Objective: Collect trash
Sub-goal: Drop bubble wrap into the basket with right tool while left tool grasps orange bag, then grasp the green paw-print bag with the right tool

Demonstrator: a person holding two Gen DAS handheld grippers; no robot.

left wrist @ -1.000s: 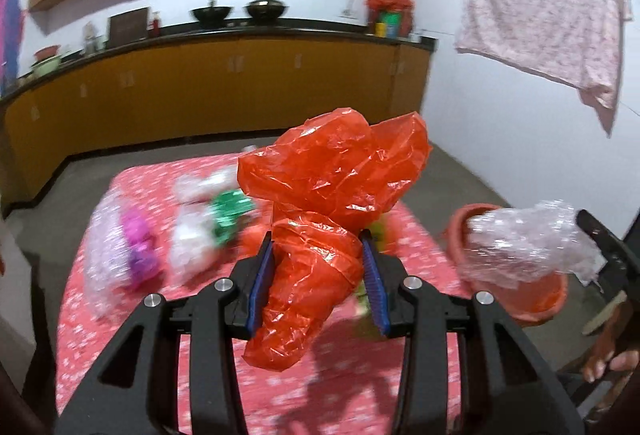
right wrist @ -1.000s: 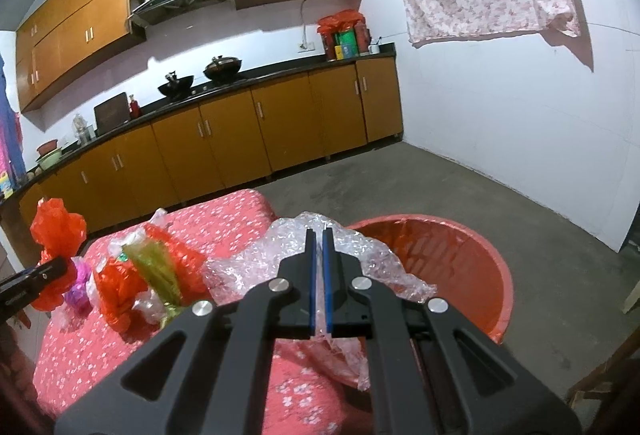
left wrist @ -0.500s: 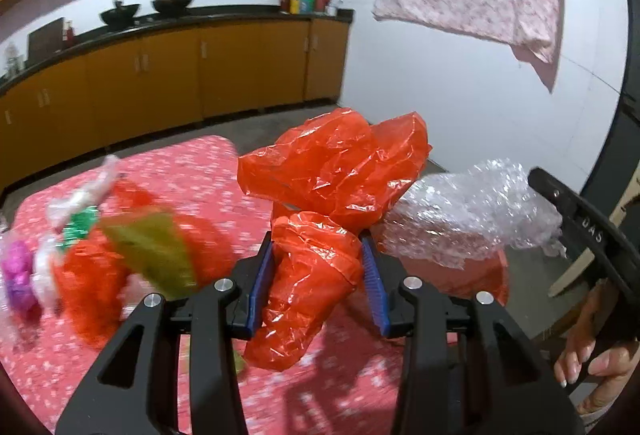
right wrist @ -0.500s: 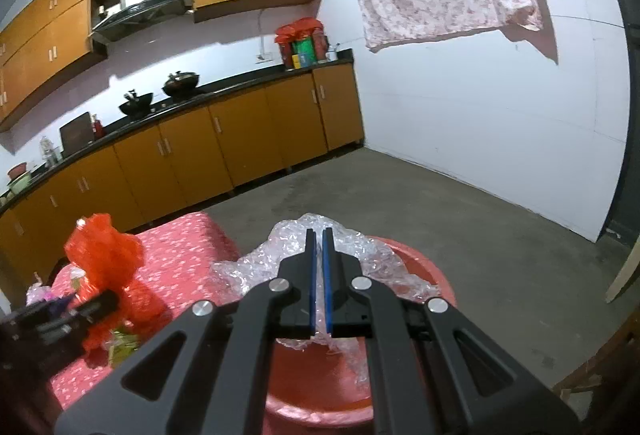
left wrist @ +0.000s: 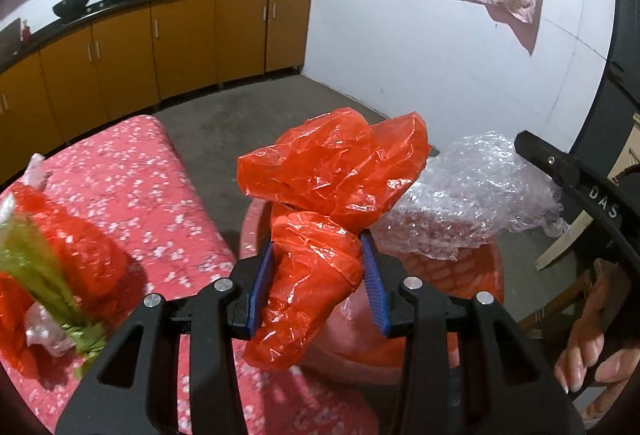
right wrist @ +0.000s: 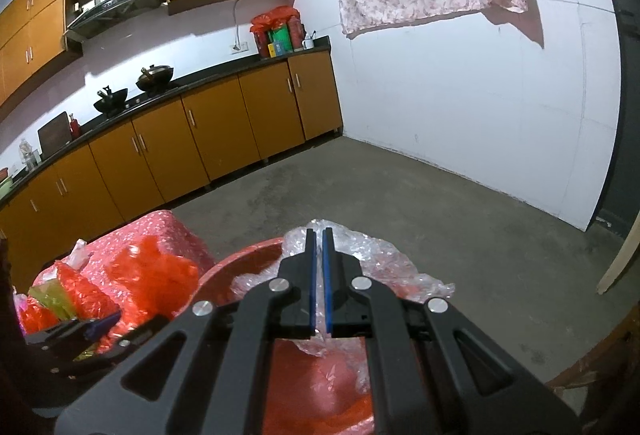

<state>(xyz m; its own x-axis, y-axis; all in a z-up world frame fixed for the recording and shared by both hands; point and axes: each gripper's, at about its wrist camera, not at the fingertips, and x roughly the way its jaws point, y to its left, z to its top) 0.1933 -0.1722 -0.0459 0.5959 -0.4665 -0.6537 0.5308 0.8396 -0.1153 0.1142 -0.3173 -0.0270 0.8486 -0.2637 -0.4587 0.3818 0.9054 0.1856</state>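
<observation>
My left gripper (left wrist: 318, 255) is shut on a crumpled red plastic bag (left wrist: 328, 191) and holds it above the near rim of a red plastic basin (left wrist: 476, 275) on the floor. My right gripper (right wrist: 319, 239) is shut on a wad of clear bubble wrap (right wrist: 384, 259) and holds it over the same basin (right wrist: 240, 259). In the left wrist view the bubble wrap (left wrist: 472, 191) hangs to the right of the red bag, with the right gripper's black finger (left wrist: 572, 175) above it. The left gripper with the red bag (right wrist: 152, 275) shows at lower left in the right wrist view.
A table with a pink flowered cloth (left wrist: 132, 171) stands left of the basin. On it lie more red, green and clear plastic wrappers (left wrist: 52, 267). Orange kitchen cabinets (right wrist: 200, 143) line the back wall. Bare concrete floor (right wrist: 440, 203) stretches beyond the basin.
Both grippers swung right, away from the table, toward the basin. The red bag came up beside the bubble wrap. Both grips stayed shut.
</observation>
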